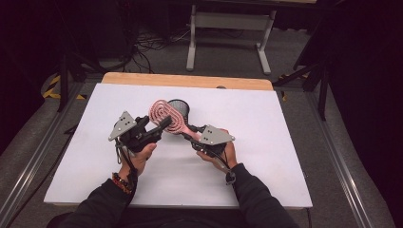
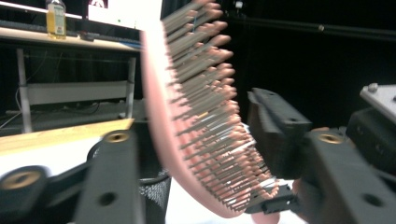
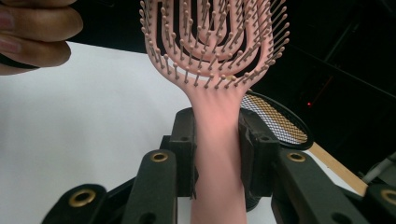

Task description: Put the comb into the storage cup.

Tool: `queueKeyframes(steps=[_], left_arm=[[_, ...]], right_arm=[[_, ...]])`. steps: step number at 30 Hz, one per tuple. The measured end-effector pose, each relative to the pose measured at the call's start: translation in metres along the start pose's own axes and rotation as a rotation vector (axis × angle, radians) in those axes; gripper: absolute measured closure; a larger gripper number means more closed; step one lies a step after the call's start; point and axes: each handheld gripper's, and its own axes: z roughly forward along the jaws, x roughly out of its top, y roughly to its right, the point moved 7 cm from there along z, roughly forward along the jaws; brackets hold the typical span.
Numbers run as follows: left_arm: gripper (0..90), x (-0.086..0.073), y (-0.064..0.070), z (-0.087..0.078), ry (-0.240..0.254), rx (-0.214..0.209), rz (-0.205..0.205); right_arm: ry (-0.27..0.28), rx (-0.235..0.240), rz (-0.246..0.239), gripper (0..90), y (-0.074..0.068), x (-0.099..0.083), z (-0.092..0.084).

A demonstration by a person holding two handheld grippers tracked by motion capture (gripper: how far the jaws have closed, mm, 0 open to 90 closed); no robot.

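The top of the pink hairbrush [image 3: 212, 56] was cut off in the right gripper view, and its head was blurred in the left gripper view, where the near pad hid part of the black mesh cup [image 2: 154, 191]. The brush had a looped, vented head studded with ball-tipped bristles and a smooth handle. The right gripper [image 3: 217, 154] was clenched on that handle, holding the brush up above the white table [image 1: 266, 142]. The left gripper [image 1: 161, 124] reached the brush head, its jaws spread either side; whether they touched it, I could not tell. The cup stood just beyond the brush.
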Motion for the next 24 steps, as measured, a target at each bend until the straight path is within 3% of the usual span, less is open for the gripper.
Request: queueKeyframes(steps=[7, 18, 24], left_arm=[[60.7, 0.006, 0.000, 0.004, 0.022, -0.037, -0.042], [63.3, 0.014, 0.004, 0.005, 0.035, -0.079, -0.040], [63.8, 0.019, 0.007, 0.006, 0.037, -0.090, -0.022]], right_arm=[[0.002, -0.049, 0.000, 69.6, 0.000, 0.001, 0.000], [0.017, -0.083, 0.000, 69.1, -0.003, 0.005, 0.000], [0.025, -0.072, 0.003, 65.5, -0.005, 0.007, -0.002]])
